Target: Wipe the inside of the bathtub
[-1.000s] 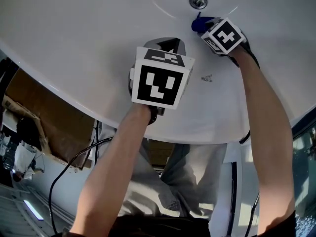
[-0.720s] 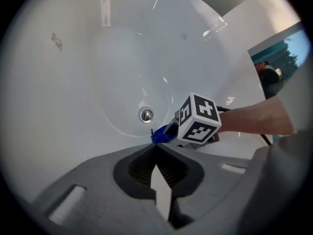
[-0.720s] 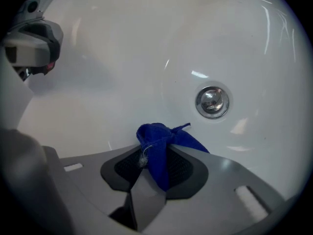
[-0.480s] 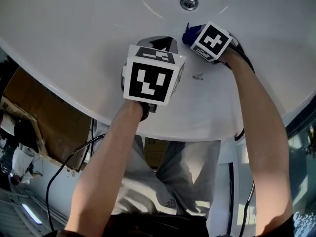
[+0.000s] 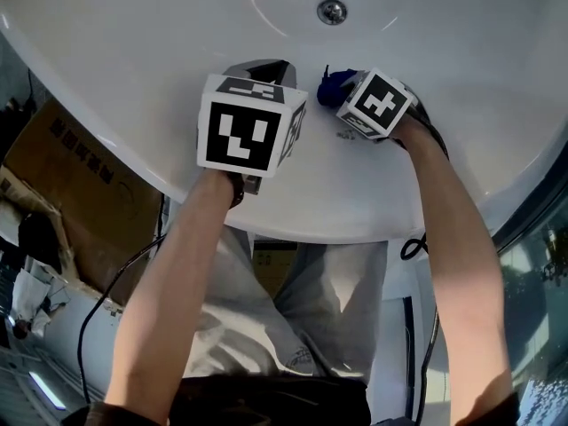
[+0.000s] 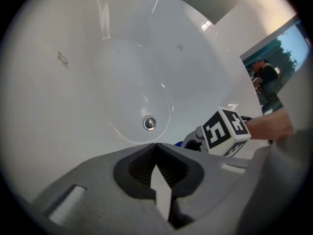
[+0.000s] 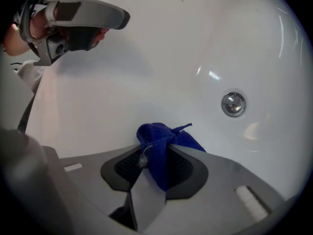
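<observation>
The white bathtub (image 5: 133, 51) fills the head view, its metal drain (image 5: 332, 11) at the top middle. My right gripper (image 7: 161, 141) is shut on a blue cloth (image 7: 164, 146), which pokes out past the jaws against the tub's inner wall, short of the drain (image 7: 233, 104). In the head view the blue cloth (image 5: 330, 88) shows just left of the right gripper's marker cube (image 5: 376, 104). My left gripper (image 6: 156, 148) is shut with nothing between its jaws and hangs over the tub, left of the right one. The drain (image 6: 149, 124) lies beyond its tips.
The tub's rounded rim (image 5: 293, 224) runs across the middle of the head view. A brown cardboard box (image 5: 84, 189) stands on the floor at the left. Black cables (image 5: 106, 300) hang below the arms. A window (image 6: 274, 58) shows at the right of the left gripper view.
Both grippers have shifted left and slightly toward the near rim. The right gripper drew the blue cloth back from the drain along the tub wall.
</observation>
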The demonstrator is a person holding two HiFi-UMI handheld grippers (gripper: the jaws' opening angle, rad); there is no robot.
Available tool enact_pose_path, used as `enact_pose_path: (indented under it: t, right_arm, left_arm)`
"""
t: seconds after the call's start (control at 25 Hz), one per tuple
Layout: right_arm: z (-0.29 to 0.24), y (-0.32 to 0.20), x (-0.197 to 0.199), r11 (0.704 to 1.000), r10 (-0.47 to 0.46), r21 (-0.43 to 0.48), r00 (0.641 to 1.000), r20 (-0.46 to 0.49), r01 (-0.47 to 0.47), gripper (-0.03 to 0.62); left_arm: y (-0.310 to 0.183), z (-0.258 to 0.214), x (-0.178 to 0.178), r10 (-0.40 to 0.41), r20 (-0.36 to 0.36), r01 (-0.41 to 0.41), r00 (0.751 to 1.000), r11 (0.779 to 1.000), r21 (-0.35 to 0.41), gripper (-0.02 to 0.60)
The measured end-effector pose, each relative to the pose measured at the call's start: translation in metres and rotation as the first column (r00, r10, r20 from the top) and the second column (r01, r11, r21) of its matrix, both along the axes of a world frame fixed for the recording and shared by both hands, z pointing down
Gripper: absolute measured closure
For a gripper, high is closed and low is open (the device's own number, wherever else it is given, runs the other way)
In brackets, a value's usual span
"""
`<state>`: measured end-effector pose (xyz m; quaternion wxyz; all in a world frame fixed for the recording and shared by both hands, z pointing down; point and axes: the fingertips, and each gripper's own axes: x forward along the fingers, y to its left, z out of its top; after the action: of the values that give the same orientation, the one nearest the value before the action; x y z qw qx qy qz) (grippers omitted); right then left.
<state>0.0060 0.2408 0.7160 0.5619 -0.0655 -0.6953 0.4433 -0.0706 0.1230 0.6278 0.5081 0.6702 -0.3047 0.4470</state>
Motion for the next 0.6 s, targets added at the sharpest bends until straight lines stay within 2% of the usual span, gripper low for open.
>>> enact_pose_path:
  t: [0.48,0.6]
  right_arm:
    - [-0.054,0.027,-0.024,1.0,0.019,0.012,0.999,0.028,-0.02,0.467]
    - [-0.072,0.035,-0.03,0.999,0.053,0.01,0.998,0.039,-0.053,0.467]
  left_arm:
    - [-0.006,-0.026,-0.02,0.006,0.01,-0.006,1.0,0.998,0.069,0.578]
    - [-0.002,-0.035,-0.023,0.012,0.008,-0.013,1.0,0.997,0.071,0.578]
